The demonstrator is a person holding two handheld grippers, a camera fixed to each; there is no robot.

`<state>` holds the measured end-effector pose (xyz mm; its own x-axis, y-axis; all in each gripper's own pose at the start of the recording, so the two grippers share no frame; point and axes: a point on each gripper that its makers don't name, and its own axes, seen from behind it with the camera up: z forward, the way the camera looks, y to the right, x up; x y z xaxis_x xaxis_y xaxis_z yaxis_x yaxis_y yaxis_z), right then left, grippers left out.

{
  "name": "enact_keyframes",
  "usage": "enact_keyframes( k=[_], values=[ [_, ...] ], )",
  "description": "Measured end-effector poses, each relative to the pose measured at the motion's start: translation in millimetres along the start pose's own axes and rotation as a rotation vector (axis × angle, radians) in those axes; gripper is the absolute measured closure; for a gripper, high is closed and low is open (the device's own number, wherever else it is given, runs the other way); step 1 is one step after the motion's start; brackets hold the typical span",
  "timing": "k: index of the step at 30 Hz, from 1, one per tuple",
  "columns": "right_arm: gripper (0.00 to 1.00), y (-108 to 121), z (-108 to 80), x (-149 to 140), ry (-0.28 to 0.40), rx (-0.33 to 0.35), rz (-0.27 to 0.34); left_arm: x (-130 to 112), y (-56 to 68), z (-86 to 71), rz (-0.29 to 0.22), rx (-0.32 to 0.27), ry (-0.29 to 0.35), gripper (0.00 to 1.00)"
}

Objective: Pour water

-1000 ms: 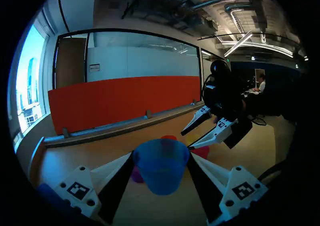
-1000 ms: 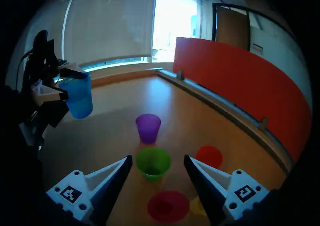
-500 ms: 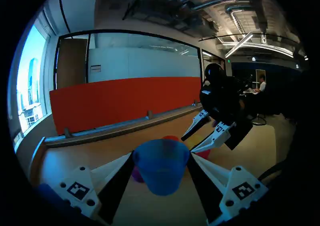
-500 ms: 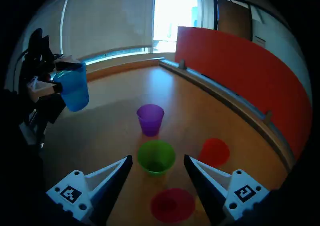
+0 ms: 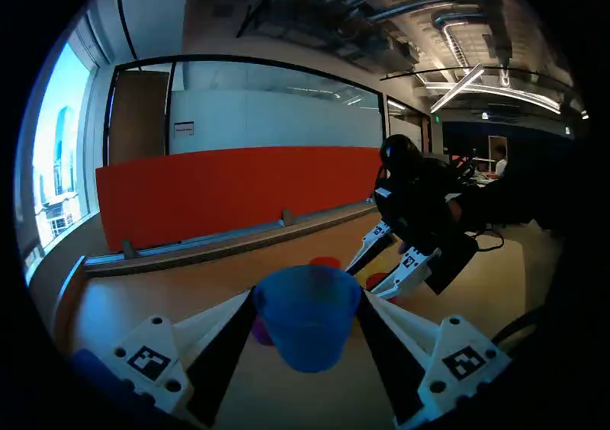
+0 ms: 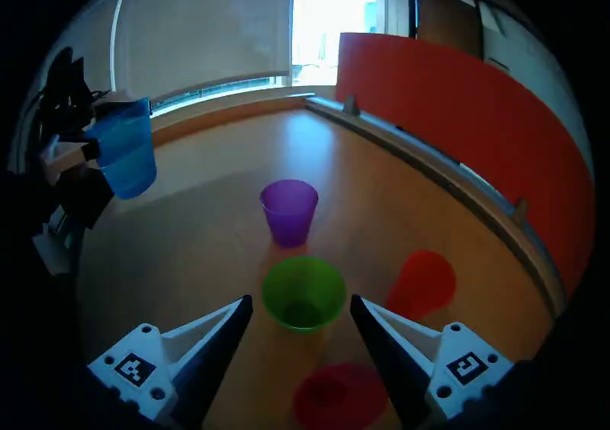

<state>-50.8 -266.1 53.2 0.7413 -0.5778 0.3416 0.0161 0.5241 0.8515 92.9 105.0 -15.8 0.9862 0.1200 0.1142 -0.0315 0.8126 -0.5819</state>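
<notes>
Cups stand scattered on a wooden table (image 6: 206, 224) that runs along an orange partition (image 6: 473, 117). In the left gripper view, the left gripper (image 5: 305, 300) has its jaws clamped on a translucent blue cup (image 5: 307, 331), one finger pressing each side, and the cup is upright. Whether it holds water cannot be told through its tinted wall. The right gripper view shows the same blue cup (image 6: 122, 152) at the far left, raised above the tabletop and well apart from the other cups. The right gripper (image 6: 300, 300) has its jaws apart, with a green cup (image 6: 303, 293) standing upright on the table between the fingertips and touched by neither. Its inside looks dark at the bottom, with no liquid to be made out. Just beyond it stands a purple cup (image 6: 289, 210), upright and near the green one but not touching it. To the right of the green cup is an orange-red cup (image 6: 422, 281). A dark red cup (image 6: 339, 396) sits low between the right gripper's fingers, nearer the camera, and its contents are not readable.
</notes>
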Motion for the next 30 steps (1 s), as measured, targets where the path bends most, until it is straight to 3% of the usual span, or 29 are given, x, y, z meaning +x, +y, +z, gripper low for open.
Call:
enact_keyframes(
  k=[15,30],
  values=[
    [0.00,1,22.5,-13,-0.048,-0.002,0.026,-8,-4.1,2.7,-0.017,-0.002,-0.004,0.12],
    [0.00,2,39.7,-9,-0.044,-0.008,0.047,-11,-6.0,2.9,-0.025,-0.001,-0.006,0.12]
  ],
)
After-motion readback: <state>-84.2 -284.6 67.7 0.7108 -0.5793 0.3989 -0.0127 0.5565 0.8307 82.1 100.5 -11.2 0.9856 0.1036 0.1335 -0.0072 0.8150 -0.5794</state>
